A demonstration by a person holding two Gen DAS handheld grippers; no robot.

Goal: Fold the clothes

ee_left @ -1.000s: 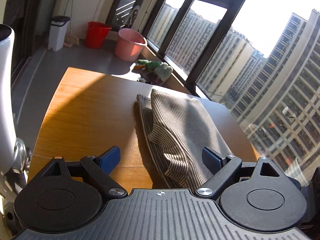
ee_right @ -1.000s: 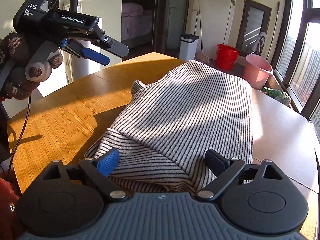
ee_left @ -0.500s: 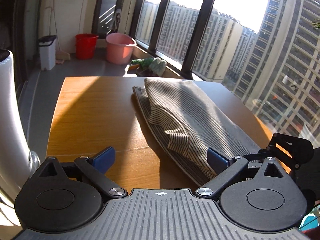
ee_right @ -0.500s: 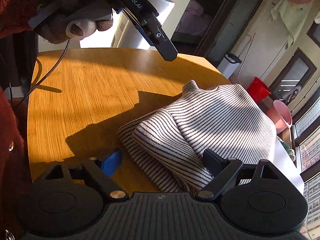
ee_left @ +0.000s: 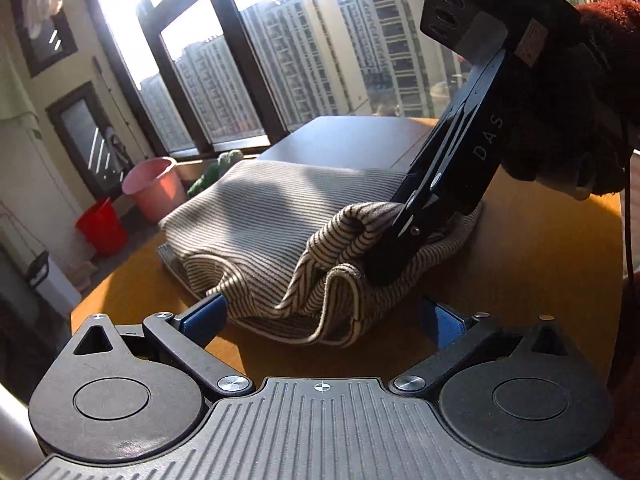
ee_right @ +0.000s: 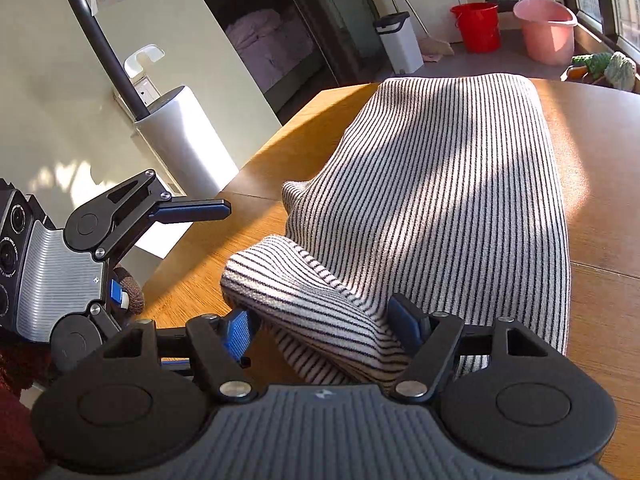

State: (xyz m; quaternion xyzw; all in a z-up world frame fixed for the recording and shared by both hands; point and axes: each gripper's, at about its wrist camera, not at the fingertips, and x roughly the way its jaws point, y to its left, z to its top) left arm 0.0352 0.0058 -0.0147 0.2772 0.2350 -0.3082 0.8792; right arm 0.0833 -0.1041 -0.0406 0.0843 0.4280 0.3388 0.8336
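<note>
The wooden table [ee_right: 240,264] carries the striped sweater [ee_right: 440,184], folded and stretching toward 12 o'clock in the right wrist view. The right gripper [ee_right: 322,330], pads spread, straddles a rolled sleeve at its 6 o'clock edge. The left gripper [ee_left: 320,316], spread wide, sits just beside the sweater's near hem.

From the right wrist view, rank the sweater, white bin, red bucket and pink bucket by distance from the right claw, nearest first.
1. Sweater: between the right claw's fingers.
2. White bin: on the floor past the table, centre.
3. Red bucket and pink bucket: far right by the window, too close to call.
</note>
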